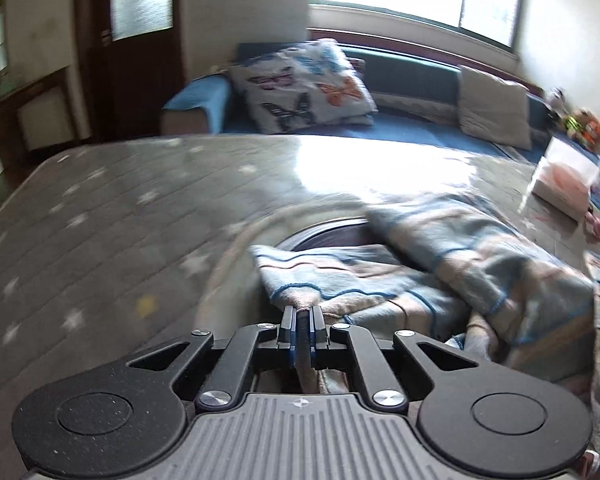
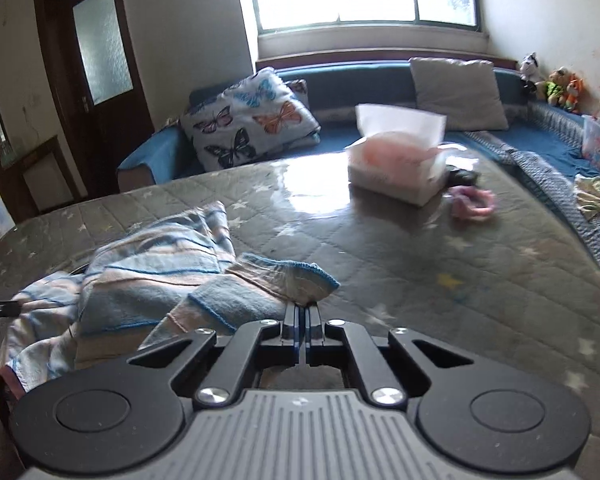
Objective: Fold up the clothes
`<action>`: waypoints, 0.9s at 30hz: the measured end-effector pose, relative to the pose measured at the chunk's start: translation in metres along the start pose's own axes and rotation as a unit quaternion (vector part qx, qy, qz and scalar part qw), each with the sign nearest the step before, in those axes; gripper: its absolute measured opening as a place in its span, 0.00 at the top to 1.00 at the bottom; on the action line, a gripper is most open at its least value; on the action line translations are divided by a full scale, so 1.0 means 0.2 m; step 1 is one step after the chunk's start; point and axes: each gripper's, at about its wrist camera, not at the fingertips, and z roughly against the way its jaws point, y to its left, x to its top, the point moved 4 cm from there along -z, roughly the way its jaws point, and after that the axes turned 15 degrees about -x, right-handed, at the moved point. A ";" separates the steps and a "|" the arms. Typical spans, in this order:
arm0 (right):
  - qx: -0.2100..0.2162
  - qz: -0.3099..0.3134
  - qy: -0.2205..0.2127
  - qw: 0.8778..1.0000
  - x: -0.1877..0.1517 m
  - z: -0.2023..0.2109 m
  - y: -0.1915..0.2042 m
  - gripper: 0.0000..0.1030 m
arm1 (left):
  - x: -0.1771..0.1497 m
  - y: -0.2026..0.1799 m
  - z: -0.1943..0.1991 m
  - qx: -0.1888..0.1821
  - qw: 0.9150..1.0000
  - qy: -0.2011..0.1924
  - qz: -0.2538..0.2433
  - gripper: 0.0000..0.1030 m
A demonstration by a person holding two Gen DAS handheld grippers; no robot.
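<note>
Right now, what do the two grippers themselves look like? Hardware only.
Left gripper and right gripper look identical: matte black linkage arms, silver screws, two round black discs flanking a grey ribbed housing with a small compass-like mark. Black fingers carry blue pads. No cables or sleeves visible.

So I've got the garment bunched on the tabletop, pinched on its left edge by my left gripper and on its right corner by the right gripper. Tissue box sits further back to the right, sofa behind the tabletop, pillows on it.
</note>
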 end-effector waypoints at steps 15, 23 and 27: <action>-0.038 -0.004 0.079 0.996 -0.38 0.42 -0.36 0.89 | -0.40 0.14 0.56 0.039 0.996 0.072 0.021 0.89; 0.036 0.058 0.045 0.997 -0.16 0.30 -0.05 0.86 | -0.28 -0.02 0.50 0.008 0.998 0.040 -0.044 0.85; 0.072 0.088 0.041 0.993 -0.08 0.15 0.17 0.72 | -0.25 -0.10 0.36 -0.014 0.997 0.047 -0.066 0.85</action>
